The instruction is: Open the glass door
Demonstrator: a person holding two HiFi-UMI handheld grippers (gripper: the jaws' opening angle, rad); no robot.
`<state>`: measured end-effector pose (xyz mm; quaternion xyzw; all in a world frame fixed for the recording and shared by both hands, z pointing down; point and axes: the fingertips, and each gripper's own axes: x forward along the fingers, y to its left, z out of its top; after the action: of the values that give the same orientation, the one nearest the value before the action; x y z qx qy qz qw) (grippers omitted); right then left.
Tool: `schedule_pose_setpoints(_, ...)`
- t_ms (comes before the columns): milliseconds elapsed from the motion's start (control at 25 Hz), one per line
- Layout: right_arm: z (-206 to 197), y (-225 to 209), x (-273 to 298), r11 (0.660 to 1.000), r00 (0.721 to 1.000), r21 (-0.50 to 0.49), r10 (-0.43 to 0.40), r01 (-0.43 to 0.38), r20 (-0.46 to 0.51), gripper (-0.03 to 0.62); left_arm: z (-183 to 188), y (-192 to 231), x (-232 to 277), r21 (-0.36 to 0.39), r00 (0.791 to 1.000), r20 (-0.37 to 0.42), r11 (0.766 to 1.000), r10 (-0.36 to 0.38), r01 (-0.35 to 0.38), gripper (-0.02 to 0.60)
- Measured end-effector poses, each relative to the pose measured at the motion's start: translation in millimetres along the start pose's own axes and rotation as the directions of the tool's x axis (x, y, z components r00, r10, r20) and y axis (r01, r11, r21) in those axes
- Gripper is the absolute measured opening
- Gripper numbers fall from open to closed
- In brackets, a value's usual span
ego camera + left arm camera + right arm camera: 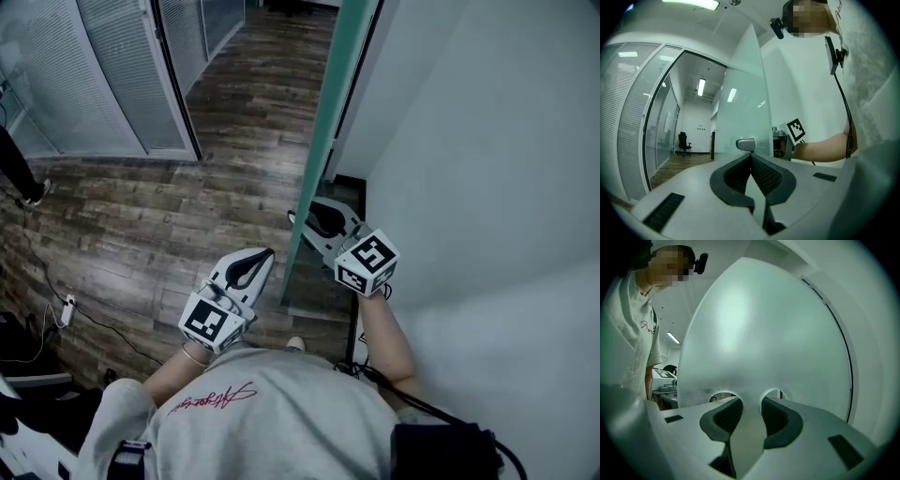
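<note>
At the glass door's (323,141) free edge, the right tongs (747,402) clamp its handle (746,437), the left tongs (751,156) pressed together empty nearby, bare floor (141,216) leftward.

T-shirt (291,412): pale grey, red script | left gripper (269,252), right gripper (295,218): white, black-and-white marker cubes (214,322) | cable (403,394): black

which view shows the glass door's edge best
Head view: the glass door's teal edge runs as a clear line from above. The left gripper view shows the door slantwise; the right gripper view shows only its frosted face.
</note>
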<state>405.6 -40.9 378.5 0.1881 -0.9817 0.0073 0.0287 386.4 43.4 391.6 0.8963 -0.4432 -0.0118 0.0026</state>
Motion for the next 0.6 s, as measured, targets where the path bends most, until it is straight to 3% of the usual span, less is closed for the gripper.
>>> schedule_pose_setpoints(600, 3.3, -12.9, -56.4, 1.000, 1.000, 0.006, -0.006, 0.006, -0.006, 0.135, 5.5, -37.3, 36.3, 0.004, 0.997, 0.003, 0.997, -0.077, 0.077, 0.012)
